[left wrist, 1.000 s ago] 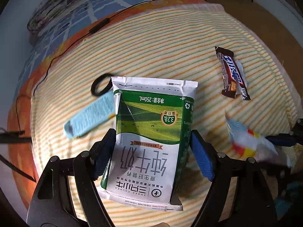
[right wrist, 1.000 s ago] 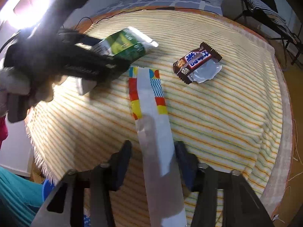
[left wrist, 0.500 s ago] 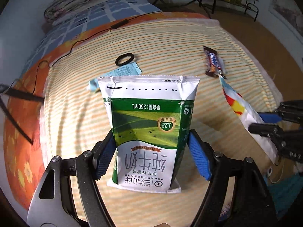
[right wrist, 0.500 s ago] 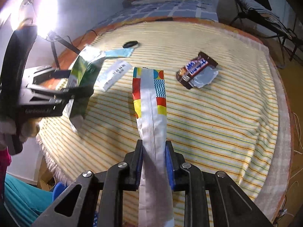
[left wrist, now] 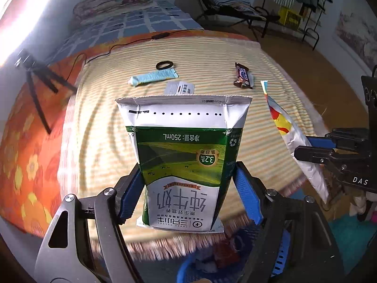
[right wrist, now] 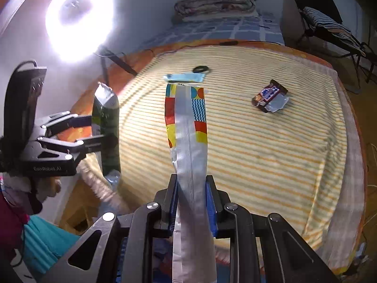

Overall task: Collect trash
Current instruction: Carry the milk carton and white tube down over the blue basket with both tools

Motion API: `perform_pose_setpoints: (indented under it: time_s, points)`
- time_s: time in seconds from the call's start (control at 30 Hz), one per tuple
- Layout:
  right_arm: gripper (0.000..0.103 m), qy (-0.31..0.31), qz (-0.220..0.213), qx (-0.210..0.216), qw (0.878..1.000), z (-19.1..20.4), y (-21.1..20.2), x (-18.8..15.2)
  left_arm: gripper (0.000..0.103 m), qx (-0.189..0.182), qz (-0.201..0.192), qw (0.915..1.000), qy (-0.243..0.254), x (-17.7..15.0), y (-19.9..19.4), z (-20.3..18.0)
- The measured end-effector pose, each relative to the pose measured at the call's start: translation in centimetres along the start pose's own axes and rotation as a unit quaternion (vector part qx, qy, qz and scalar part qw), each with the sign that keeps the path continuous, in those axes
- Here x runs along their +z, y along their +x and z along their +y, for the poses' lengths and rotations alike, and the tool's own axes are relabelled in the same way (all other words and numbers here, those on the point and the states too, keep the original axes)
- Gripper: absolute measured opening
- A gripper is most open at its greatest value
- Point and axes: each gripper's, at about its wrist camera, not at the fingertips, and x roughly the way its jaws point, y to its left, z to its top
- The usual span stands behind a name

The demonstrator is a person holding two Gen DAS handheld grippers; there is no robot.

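Milk carton (left wrist: 186, 162) sits clamped in the left gripper (left wrist: 188, 198), lifted clear of the striped table (left wrist: 212, 54) near its edge, above a blue basket (left wrist: 186, 271) that already seems to hold some trash. Over on the right, the right gripper (right wrist: 191, 202) is pinched tight on a long colourful wrapper (right wrist: 188, 127), also airborne. So 2 pieces are in hand, neither dropped yet. Left on the cloth: candy bar wrapper (right wrist: 269, 96), light blue sachet (left wrist: 153, 77), white slip (left wrist: 179, 87). A black ring (left wrist: 164, 65) lies there too; trash or not, hard to call.
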Motion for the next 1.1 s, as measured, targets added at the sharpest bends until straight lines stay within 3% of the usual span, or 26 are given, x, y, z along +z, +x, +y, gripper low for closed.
perform_pose_setpoints:
  time_s: [0.23, 0.6, 1.1]
  points:
    - [0.021, 0.0, -0.016, 0.02, 1.0, 2.1, -1.9, -2.6, 0.076, -0.004, -0.011, 0.9999, -0.006, -4.1, -2.8, -1.0]
    - [0.021, -0.009, -0.018, 0.017, 1.0, 4.5, -2.0, -7.5, 0.076, -0.022, -0.003, 0.9997, -0.011, -10.2, -4.6, -3.4]
    - [0.021, 0.003, 0.009, 0.02, 1.0, 5.7, 0.6, -12.3, 0.076, -0.044, 0.027, 0.9986, -0.007, -15.5, -2.9, -5.0]
